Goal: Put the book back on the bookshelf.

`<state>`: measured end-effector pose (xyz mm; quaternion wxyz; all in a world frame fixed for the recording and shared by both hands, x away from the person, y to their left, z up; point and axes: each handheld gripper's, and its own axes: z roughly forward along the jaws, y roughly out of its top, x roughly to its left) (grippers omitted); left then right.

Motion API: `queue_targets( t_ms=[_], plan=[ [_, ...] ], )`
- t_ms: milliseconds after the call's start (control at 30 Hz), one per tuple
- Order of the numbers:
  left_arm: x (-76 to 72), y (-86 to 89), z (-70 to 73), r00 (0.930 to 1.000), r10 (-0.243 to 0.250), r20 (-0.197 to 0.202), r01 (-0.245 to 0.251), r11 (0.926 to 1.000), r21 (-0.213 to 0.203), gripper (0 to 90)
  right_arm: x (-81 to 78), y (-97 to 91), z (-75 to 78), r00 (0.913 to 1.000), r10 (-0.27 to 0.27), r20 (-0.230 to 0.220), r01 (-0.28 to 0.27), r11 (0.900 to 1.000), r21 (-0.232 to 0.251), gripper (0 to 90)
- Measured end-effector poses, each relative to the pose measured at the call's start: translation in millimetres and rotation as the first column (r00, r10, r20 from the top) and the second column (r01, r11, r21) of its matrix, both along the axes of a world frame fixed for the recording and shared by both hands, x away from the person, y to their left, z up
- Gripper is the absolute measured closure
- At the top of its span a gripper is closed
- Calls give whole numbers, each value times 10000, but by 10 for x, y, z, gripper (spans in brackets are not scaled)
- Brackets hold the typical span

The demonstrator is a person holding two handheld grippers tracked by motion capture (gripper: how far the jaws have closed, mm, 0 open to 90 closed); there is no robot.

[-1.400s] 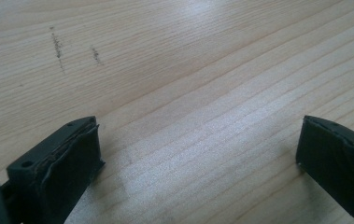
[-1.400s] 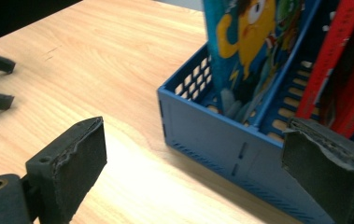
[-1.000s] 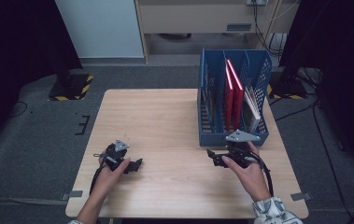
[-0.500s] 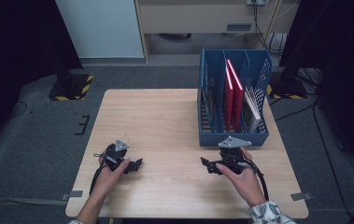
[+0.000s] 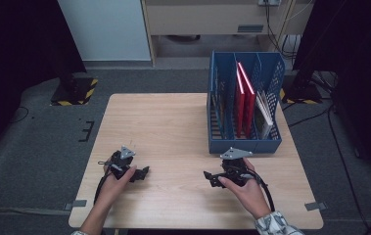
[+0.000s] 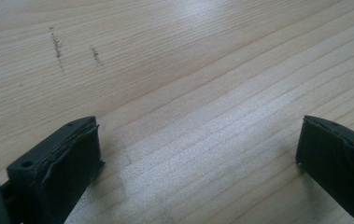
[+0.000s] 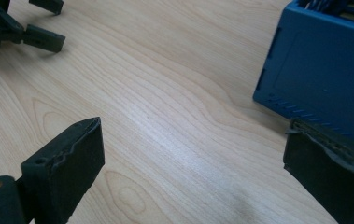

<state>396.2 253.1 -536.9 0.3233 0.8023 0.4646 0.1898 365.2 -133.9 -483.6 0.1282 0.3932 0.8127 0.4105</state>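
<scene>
your left gripper [image 5: 143, 173] sits low on the near-left part of the wooden surface [image 5: 173, 127]; fingers [image 6: 67, 158] spread wide, nothing between them, just bare wood grain in the left gripper view; a few dark scuff marks [image 6: 58, 46] on the wood ahead of it; your right gripper [image 5: 211, 178] sits near the front of the surface, right of centre, pointing left toward the other one; its fingers [image 7: 72, 158] are also wide apart and hold nothing; the two grippers are well apart, facing each other across bare wood; in the right gripper view the left gripper [image 7: 23, 28] shows far off at top left, fingers parted; blue file rack [image 5: 244, 142] stands on the right side of the surface, its near end wall just beyond your right hand [image 5: 244, 188], not touching the gripper; same rack's corner [image 7: 319, 79] shows beside the right finger in the right gripper view; inside the rack, two red books [image 5: 244, 95] stand upright in a middle slot, leaning slightly; a pale book [image 5: 266, 115] stands in the rightmost slot; something thin in the leftmost slot, can't tell what; your left hand [image 5: 119, 178] wraps its gripper from behind; cables trail back from both toward you
</scene>
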Motion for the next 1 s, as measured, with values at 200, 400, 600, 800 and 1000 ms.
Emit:
queue_targets(
  t_ms=[200,400,600,800,1000],
  plan=[
    [0,0,0,10000,-10,-2,10,10000,3,0,10,83,-47,9998,207,-42,-207,9997,-108,56],
    [-1,-3,-1,10000,0,8,0,10000,-35,0,19,177,-94,9990,430,-123,-432,9988,-224,56],
    [-1,-3,-1,10000,-16,7,16,10000,-35,0,30,290,-151,9973,701,-203,-709,9967,-399,57],
    [-2,-3,-1,10000,-42,9,42,10000,-33,0,39,427,-214,9951,921,-354,-938,9943,-502,58],
    [-2,-4,0,10000,-61,2,61,10000,-27,0,61,569,-268,9930,1090,-459,-1118,9916,-650,61]
  ],
)
